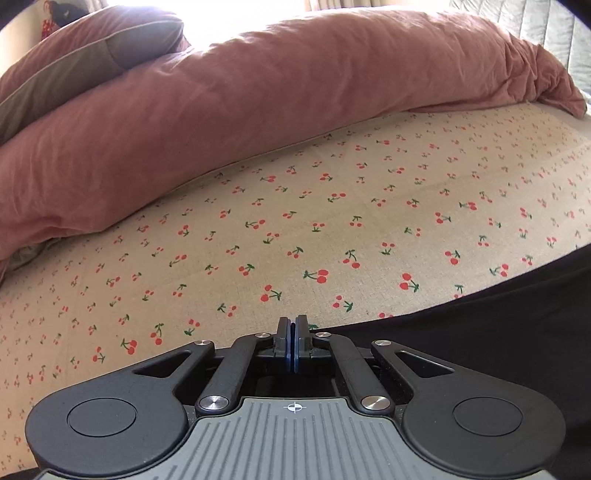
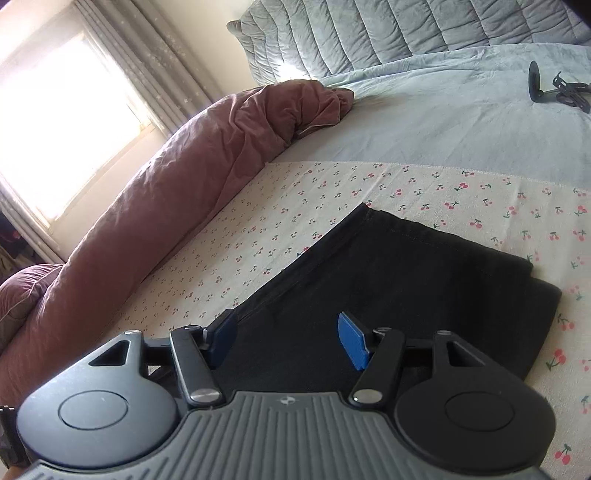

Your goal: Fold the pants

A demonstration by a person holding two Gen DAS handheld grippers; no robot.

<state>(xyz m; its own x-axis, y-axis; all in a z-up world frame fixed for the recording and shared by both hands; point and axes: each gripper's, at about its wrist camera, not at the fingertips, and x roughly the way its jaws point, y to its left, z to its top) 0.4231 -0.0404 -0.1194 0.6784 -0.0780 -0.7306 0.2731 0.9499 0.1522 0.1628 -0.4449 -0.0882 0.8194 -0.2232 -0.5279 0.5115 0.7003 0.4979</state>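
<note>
Sunlit bedroom, with a bright curtained window [image 2: 70,122] behind a bed. Covering the bed is a cream sheet printed with small red cherries [image 1: 295,229], and a long rolled dusty-pink duvet [image 1: 221,110] lies along its far side. Beyond the cherry sheet is a pale grey-blue blanket [image 2: 443,118], with a quilted grey headboard or cushion [image 2: 388,33] behind it and a small black object [image 2: 554,88] resting on the blanket, too small to identify.

Black pants [image 2: 388,280] lie flat on the cherry sheet, folded into a compact block. Their long axis runs away from the right wrist camera toward a far corner near the sheet's edge; one straight seamed edge runs along the left side. Open sheet surrounds the pants on the left, far and right sides.

Right gripper [image 2: 290,341] hovers just over the near part of the pants, jaws spread wide, holding nothing.

Left gripper [image 1: 294,341] has its jaws pressed together, with the pants' dark edge just beside it to the right. Whether cloth is pinched cannot be told.
</note>
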